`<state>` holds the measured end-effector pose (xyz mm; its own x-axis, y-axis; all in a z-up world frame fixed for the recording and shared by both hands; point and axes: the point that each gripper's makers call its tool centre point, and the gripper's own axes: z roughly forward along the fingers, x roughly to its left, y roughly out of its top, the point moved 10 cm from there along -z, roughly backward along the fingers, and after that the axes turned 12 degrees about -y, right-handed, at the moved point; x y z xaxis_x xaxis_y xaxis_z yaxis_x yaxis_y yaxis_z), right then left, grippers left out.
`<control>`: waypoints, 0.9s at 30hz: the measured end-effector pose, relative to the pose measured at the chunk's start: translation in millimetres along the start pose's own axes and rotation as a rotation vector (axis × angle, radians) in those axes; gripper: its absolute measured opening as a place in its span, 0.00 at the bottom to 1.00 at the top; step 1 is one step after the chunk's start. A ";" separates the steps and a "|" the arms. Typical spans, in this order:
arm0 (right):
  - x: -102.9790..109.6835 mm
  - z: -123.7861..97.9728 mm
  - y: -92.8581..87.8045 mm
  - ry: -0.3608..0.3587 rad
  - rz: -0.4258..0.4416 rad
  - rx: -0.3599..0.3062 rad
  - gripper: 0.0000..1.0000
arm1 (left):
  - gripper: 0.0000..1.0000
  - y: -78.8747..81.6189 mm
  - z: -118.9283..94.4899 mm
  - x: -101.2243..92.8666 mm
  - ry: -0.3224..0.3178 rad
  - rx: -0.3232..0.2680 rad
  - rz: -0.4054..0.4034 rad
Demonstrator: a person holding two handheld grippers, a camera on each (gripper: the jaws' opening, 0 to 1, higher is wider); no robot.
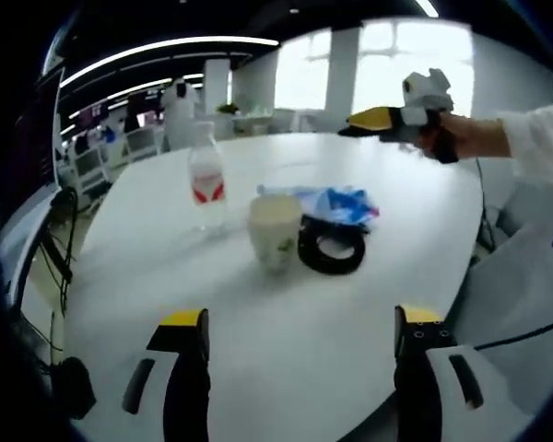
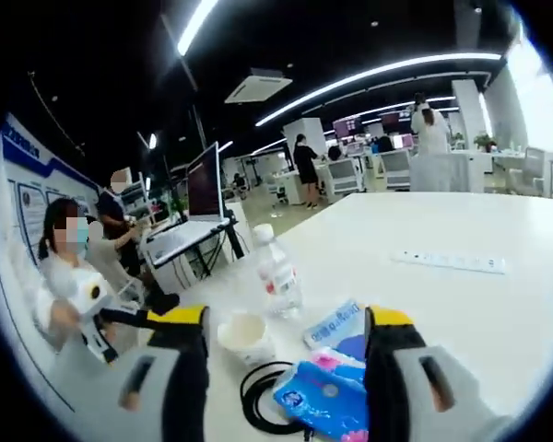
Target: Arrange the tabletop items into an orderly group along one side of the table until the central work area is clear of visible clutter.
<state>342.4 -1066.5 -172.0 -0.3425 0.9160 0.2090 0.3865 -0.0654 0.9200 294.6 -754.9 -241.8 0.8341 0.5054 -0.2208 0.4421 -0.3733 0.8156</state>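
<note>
On the white table (image 1: 286, 387) a clear water bottle (image 1: 206, 180) with a red label stands upright. Right of it is a pale paper cup (image 1: 275, 228), touching a black coiled cable (image 1: 332, 247), with blue packets (image 1: 336, 203) behind. My left gripper (image 1: 301, 318) is open and empty, well short of the cup. A hand holds my right gripper (image 1: 380, 120) above the far side. In the right gripper view, that gripper (image 2: 286, 322) is open over the cup (image 2: 244, 336), cable (image 2: 263, 401) and blue packets (image 2: 327, 396), with the bottle (image 2: 278, 272) beyond. The left gripper (image 2: 152, 308) comes in from the left.
A white power strip (image 2: 452, 261) lies further out on the table (image 2: 461, 322). A monitor on a stand (image 2: 205, 184) is past the table edge, with desks, chairs and people behind. Cables (image 1: 60, 267) hang beside the table's left edge.
</note>
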 end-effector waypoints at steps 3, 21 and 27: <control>1.7 -10.9 -4.6 -0.028 0.017 -0.002 0.66 | 0.78 3.5 -3.5 0.7 -0.003 -0.036 -0.017; -10.7 -40.8 -28.6 -0.099 0.098 0.021 0.62 | 0.70 2.7 -5.8 -1.4 -0.010 -0.019 0.001; -37.6 -51.1 -41.4 -0.085 0.106 0.063 0.60 | 0.69 12.6 -1.9 -8.2 0.016 -0.041 0.040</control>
<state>295.6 -1118.4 -201.0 -0.2242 0.9355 0.2730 0.4709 -0.1413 0.8708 292.8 -762.3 -228.8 0.8454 0.5030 -0.1795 0.3943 -0.3611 0.8450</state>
